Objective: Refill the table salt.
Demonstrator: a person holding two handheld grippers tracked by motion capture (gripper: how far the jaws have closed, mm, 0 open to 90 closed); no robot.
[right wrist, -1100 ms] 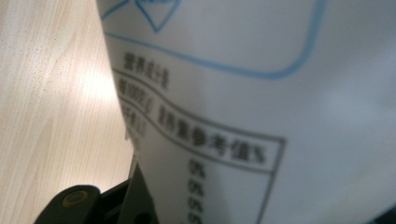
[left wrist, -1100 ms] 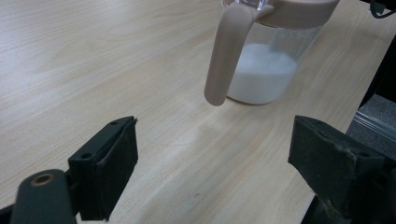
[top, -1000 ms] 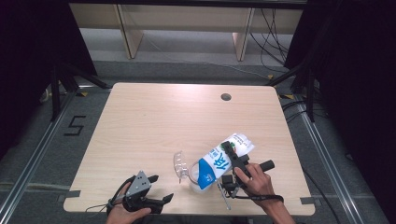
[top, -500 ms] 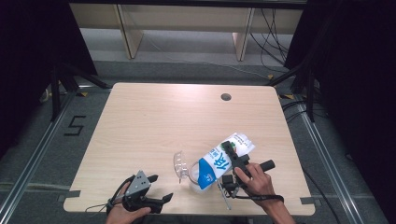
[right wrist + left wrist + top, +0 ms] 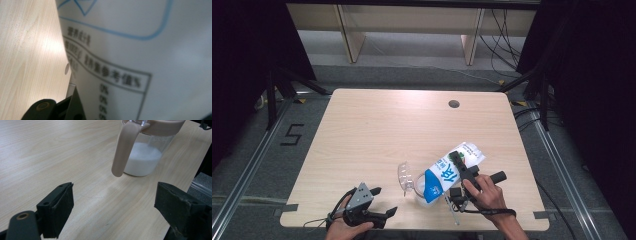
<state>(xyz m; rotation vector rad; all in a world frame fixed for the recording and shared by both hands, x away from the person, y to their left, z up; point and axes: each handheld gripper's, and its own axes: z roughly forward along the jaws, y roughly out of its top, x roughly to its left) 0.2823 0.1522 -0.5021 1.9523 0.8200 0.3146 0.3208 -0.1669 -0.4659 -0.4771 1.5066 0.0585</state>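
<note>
A blue and white milk carton (image 5: 443,176) is tilted, its top end down over a clear pitcher (image 5: 410,181) near the table's front edge. My right gripper (image 5: 460,169) is shut on the carton's side, and the carton's printed panel (image 5: 140,50) is right up against its camera. The pitcher (image 5: 143,150) has a beige rim and handle (image 5: 123,152) and holds some white milk (image 5: 142,158). My left gripper (image 5: 384,201) rests open at the front left of the pitcher. Its jaws stand wide apart with nothing between them, and the pitcher's handle is ahead of them.
The light wooden table (image 5: 377,135) has a round cable hole (image 5: 454,104) at the back right. Its front edge (image 5: 412,226) is just under both hands. Shelving legs (image 5: 347,35) and cables stand on the floor beyond the table.
</note>
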